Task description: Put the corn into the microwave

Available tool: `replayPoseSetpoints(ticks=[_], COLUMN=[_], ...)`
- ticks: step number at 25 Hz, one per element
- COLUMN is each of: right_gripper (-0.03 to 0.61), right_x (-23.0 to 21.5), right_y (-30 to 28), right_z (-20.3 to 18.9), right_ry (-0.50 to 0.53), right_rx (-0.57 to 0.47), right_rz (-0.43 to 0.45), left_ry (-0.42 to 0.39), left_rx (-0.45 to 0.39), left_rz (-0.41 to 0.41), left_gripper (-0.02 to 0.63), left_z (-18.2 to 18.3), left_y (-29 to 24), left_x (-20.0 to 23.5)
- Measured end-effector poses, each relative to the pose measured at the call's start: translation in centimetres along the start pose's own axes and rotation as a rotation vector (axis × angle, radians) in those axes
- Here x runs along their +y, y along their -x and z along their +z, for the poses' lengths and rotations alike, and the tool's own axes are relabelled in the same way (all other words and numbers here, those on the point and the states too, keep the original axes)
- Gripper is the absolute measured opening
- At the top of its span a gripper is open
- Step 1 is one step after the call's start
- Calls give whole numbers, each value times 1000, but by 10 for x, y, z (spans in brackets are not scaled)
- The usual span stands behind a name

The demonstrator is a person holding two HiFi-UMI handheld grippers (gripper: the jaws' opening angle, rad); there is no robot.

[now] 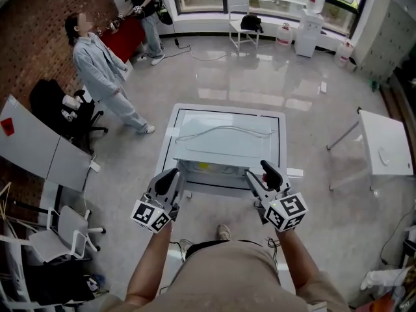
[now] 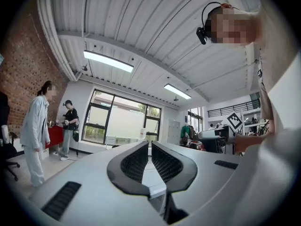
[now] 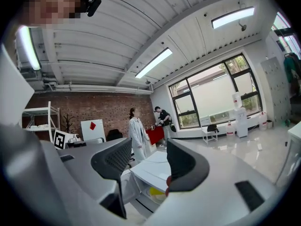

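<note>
Down on the table [image 1: 167, 158], at the front of the white box [image 1: 224, 138], a small yellow thing [image 3: 154, 192] is likely the corn. The left tool [image 2: 149, 145] is almost closed and the right tool [image 3: 149, 142] is wide. Both are empty. Corn is hard, round and may roll, so grab its middle.

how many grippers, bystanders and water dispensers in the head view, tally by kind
grippers: 2, left gripper, right gripper
bystanders: 2, bystander in grey, bystander in black
water dispenser: 1
total: 5
</note>
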State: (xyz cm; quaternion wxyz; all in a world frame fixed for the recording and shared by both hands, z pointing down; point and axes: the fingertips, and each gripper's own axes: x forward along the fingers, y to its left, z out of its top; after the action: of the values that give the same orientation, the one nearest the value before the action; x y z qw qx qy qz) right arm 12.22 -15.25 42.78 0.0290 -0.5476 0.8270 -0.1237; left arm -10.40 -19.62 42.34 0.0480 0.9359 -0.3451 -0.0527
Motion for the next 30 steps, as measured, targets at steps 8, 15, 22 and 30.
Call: replayPoseSetpoints(ticks=[8,15,22,30], right_gripper=[241,241,240,239], right_x=[-14,-31,-37,-38], right_y=[22,23,21,13], right_z=[7,-24,-50,-95], right_ry=[32,84,85,82], right_rx=[-43,-12,38,107], right_rz=[-46,-83,-96,-100], left_ry=[-28,-12,4,40], left_rx=[-19,29,90,173], left_rz=[-25,-34,-34,-13], left_gripper=[11,11,11,11], left_z=[5,-21,-56,-106], left_y=[1,1,5,10], left_x=[-5,-2,6,8])
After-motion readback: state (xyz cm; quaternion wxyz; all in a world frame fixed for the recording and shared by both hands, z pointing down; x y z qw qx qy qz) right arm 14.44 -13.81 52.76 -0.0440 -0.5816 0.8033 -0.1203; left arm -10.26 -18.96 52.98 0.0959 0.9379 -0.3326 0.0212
